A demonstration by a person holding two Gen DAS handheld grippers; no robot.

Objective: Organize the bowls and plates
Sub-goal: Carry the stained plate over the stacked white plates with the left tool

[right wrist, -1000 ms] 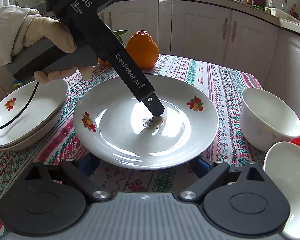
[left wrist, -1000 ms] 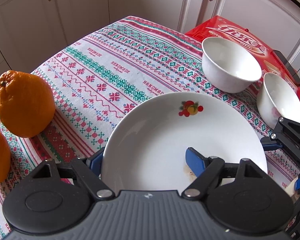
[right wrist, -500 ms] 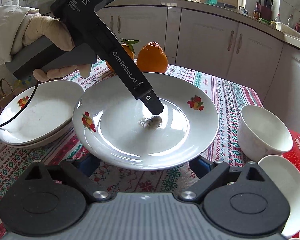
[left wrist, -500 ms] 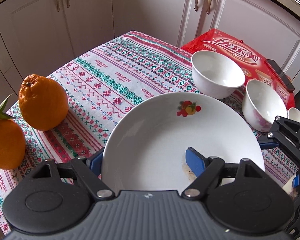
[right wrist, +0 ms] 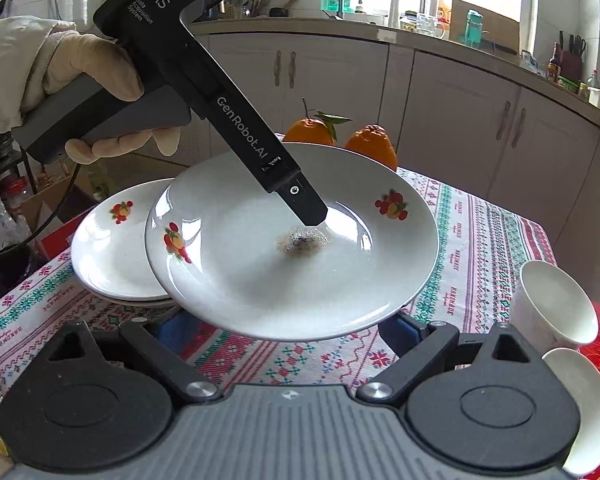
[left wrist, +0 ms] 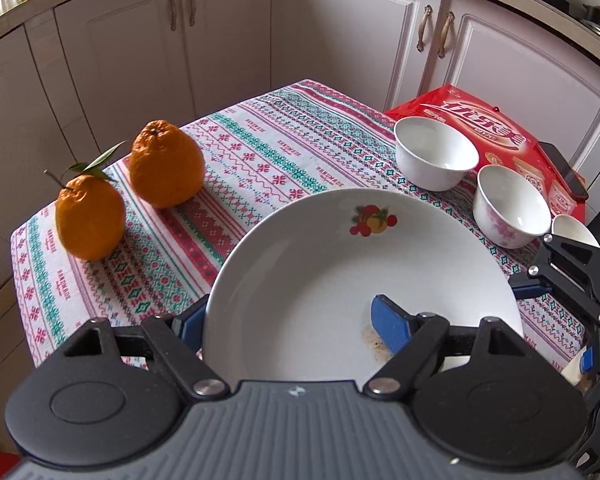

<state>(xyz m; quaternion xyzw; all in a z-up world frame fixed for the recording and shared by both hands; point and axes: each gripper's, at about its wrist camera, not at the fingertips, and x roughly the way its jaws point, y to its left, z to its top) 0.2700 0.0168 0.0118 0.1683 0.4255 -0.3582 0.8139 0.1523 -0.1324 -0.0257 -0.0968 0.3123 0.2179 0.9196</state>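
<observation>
While the left gripper (left wrist: 288, 320) is clenched on the plate (right wrist: 260, 280), one blue pad lies on the dish's upper face near a brown smear of residue (right wrist: 300, 242) and the other sits below the rim at the opposite side. A gloved hand (right wrist: 100, 80) grips the tool's handle. The plate is held clear of the patterned tablecloth (left wrist: 260, 152), slightly tilted, its left edge overlapping a stack of plates (right wrist: 112, 256) that rests on the cloth. All these plates carry the same fruit motif.

The right gripper (right wrist: 284, 330) has its fingers spread wide beneath the plate's near rim. The rim hides the pads, so it cannot be told whether they press on the dish or merely stand under it.

A plain white bowl (left wrist: 436, 152) and a bowl with pink flowers (left wrist: 512, 204) stand side by side at the table's edge, against a red box (left wrist: 500, 128). A third white vessel (left wrist: 576, 232), possibly another bowl, is only partly in view just beyond them. Two oranges (left wrist: 166, 164) sit close together at the opposite corner, well apart from the bowls; one bears a leaf.
</observation>
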